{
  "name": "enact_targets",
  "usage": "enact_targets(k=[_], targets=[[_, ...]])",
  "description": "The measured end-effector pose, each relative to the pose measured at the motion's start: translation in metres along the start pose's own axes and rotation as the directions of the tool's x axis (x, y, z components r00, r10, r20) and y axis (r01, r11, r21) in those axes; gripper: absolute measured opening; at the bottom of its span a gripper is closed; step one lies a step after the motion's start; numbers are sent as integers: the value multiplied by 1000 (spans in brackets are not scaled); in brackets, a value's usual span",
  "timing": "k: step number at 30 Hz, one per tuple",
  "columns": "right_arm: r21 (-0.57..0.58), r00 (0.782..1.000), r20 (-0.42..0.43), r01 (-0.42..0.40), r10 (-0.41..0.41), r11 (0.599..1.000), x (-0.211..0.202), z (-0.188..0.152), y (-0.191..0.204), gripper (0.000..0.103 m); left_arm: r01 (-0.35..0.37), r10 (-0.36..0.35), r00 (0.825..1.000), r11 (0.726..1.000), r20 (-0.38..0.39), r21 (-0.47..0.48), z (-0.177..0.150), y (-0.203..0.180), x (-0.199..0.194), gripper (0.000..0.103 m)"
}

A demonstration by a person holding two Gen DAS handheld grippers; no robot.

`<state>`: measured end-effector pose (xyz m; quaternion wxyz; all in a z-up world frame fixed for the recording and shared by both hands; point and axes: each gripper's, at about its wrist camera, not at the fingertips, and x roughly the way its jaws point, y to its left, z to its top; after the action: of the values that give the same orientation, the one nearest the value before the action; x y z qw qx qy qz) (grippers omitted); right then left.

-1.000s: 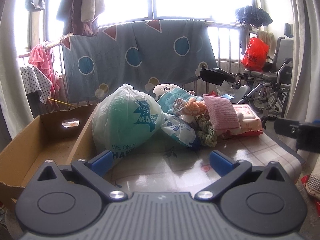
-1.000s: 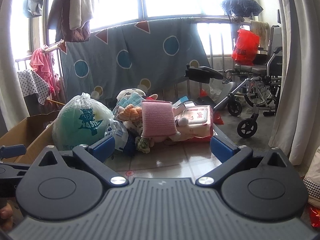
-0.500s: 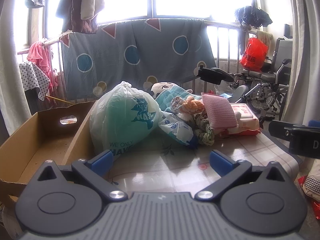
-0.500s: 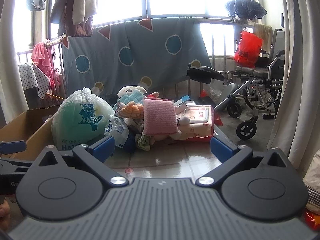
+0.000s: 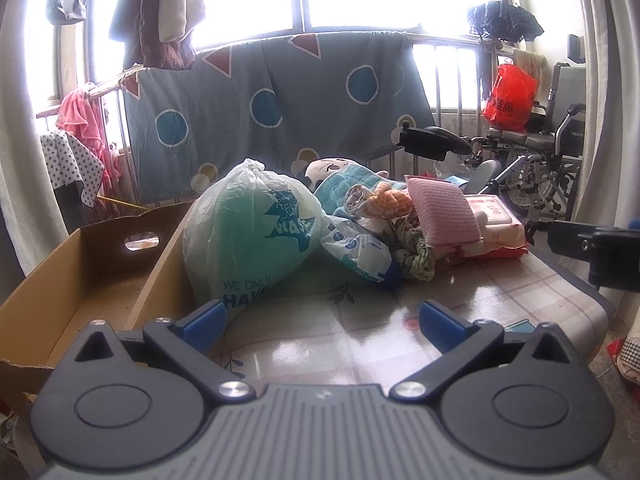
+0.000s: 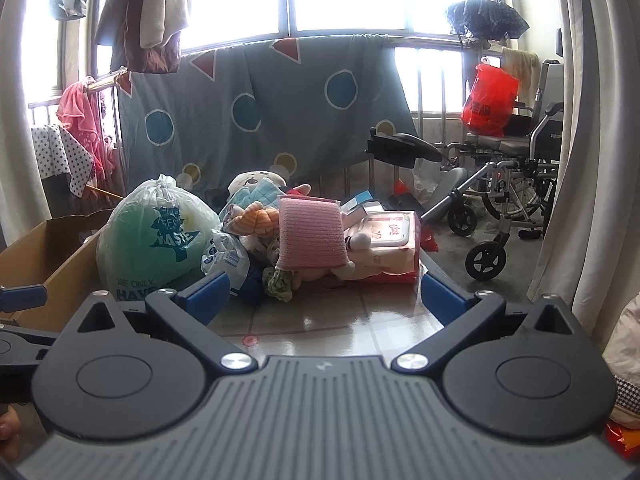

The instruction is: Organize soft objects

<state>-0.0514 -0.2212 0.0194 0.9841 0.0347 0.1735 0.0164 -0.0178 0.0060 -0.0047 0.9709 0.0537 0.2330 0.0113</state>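
Both grippers hover low over the tabletop [image 5: 500, 292], and neither has anything in it. The left gripper [image 5: 322, 320] has its jaws spread wide and released, blue fingertips [image 5: 204, 318] parted over the glossy checked cloth at the lower middle of the frame. The right gripper [image 6: 324, 294] matches it, jaws wide apart and bare; in the left wrist view its dark body pokes in at the right edge.

The soft things sit heaped at the centre of both views. A knotted plastic bag [image 5: 248, 236] with green contents stands at the left of the heap, right against the wall of an open cardboard box [image 5: 80, 272] that fills the lower left of the left wrist view. Leaning on the bag's right side is a white and blue tissue pack [image 5: 356, 248]. Behind that lies a plush doll [image 5: 332, 170] under a teal quilted cloth [image 5: 348, 188], with an orange striped cloth [image 5: 384, 200] bundled beside it. A pink knitted pillow [image 6: 310, 236] stands tilted near the front of the heap, a green floral scrunchie [image 6: 280, 280] at its lower left corner. To the pillow's right rests a wet wipes pack [image 6: 386, 232], touching the pillow.

Behind the pile a blue blanket [image 6: 260, 112] with circles hangs over a rail, and a wheelchair [image 6: 508, 184] stands at the right of the frame.
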Motion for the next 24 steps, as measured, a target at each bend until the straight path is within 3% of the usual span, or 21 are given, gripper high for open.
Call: enact_targets(k=[8, 15, 24], targets=[[4, 1000, 4, 0, 0, 1000, -1, 0, 0, 102, -3, 3, 1000, 1000, -11, -5, -2, 1, 3, 103], [1, 1000, 6, 3, -3, 1000, -1, 0, 0, 102, -47, 47, 999, 998, -3, 41, -3, -5, 3, 103], [-14, 1000, 3, 19, -19, 1000, 0, 0, 1, 102, -30, 31, 999, 998, -11, 50, -6, -9, 5, 103]])
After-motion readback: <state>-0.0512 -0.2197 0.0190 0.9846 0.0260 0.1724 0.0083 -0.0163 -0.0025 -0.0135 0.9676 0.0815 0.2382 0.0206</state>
